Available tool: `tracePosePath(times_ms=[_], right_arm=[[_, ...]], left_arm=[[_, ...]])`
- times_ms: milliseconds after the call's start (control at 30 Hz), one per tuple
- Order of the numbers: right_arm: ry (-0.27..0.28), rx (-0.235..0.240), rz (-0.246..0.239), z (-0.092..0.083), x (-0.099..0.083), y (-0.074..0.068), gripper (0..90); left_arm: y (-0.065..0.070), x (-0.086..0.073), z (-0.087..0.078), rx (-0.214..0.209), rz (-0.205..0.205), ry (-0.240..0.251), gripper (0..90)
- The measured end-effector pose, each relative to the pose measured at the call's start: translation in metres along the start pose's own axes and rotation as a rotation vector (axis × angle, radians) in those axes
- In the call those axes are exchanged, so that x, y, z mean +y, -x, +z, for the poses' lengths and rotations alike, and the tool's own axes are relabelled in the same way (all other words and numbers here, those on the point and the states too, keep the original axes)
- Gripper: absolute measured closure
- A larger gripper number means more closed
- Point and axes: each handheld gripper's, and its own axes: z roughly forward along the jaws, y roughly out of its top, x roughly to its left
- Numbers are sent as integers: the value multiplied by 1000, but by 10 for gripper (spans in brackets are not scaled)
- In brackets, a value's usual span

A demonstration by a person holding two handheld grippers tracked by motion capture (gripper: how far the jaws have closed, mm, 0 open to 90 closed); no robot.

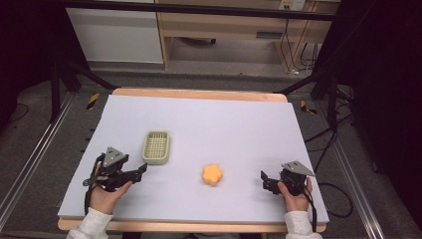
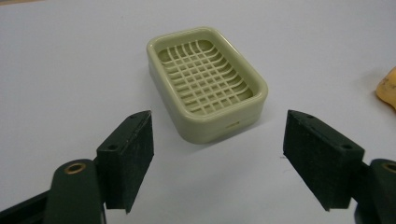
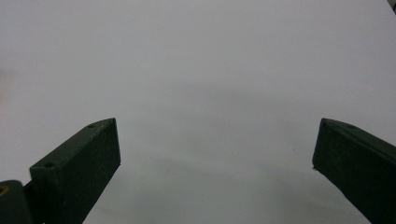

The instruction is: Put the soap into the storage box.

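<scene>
High view gives me the whole table, covered by one pale lilac sheet, and on it I count two loose things: one pale green soap dish with a grid bottom, and one orange flower-shaped piece. I also count two grippers, each held in a hand coming in from the near edge. My left gripper sits near the front left of the sheet, pointing toward the middle, with the soap dish just beyond and beside its tips, not touching. My right gripper sits near the front right, well apart from the orange piece, which lies between the two grippers, closer to the middle. From the left gripper view, the left gripper has its two black jaws spread wide with nothing between them; the soap dish stands flat on the sheet straight ahead, empty, and one edge of the orange piece peeks in at the right border. From the right gripper view, the right gripper also has its jaws wide apart and empty, looking over bare sheet.
</scene>
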Motion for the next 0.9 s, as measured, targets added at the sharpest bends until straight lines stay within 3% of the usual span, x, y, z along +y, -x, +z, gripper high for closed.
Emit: tracePosePath(times_ms=[233, 667, 900], right_arm=[[0, -4, -2, 0, 0, 0, 13], [24, 24, 46, -3, -1, 5, 17], [26, 37, 50, -3, -1, 5, 26]], left_arm=[[10, 10, 5, -11, 25, 7, 236], [32, 42, 16, -43, 34, 62, 235], [44, 47, 24, -59, 50, 61, 236]])
